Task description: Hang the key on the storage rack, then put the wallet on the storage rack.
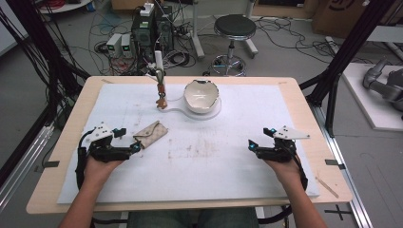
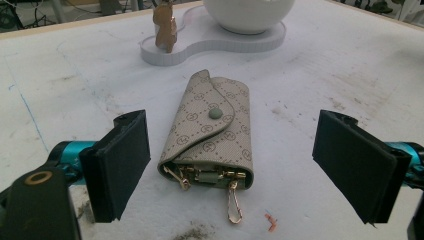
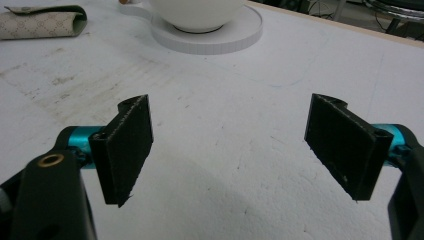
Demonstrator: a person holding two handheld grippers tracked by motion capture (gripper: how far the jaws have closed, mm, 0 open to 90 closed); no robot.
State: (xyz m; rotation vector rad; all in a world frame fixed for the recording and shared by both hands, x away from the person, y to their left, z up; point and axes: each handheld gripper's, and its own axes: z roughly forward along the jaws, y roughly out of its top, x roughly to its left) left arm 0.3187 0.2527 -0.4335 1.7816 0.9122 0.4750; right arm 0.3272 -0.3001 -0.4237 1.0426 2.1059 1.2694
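**Key pouch lies between wide-spread left fingers; right fingers open over bare mat**

In the high view the beige monogram key pouch (image 1: 150,134) lies flat on the white mat (image 1: 214,156) left of centre, slanted with one end toward the upper right of the frame. The left gripper (image 1: 127,140) sits at its lower left end, held in a hand that enters from the bottom left. In the left gripper view the two black fingers (image 2: 122,165) stand far apart at the left and right edges of the frame, and the pouch (image 2: 212,131) lies in the middle between them, clear of both pads. Its flap is snapped shut with a green stud, its open end faces the camera, and gold key hooks (image 2: 234,200) spill out onto the mat.

The right gripper (image 1: 260,137) rests at the right of the high view, well apart from the pouch. In the right gripper view its fingers (image 3: 127,147) are spread wide with nothing between them but stained mat; the pouch (image 3: 42,21) shows at the upper left corner of that frame.

Near the top centre of the counter (image 1: 66,142) stands a white bowl (image 1: 202,95) on a white base (image 1: 209,114), with a small brown figure (image 1: 161,97) just to its left.
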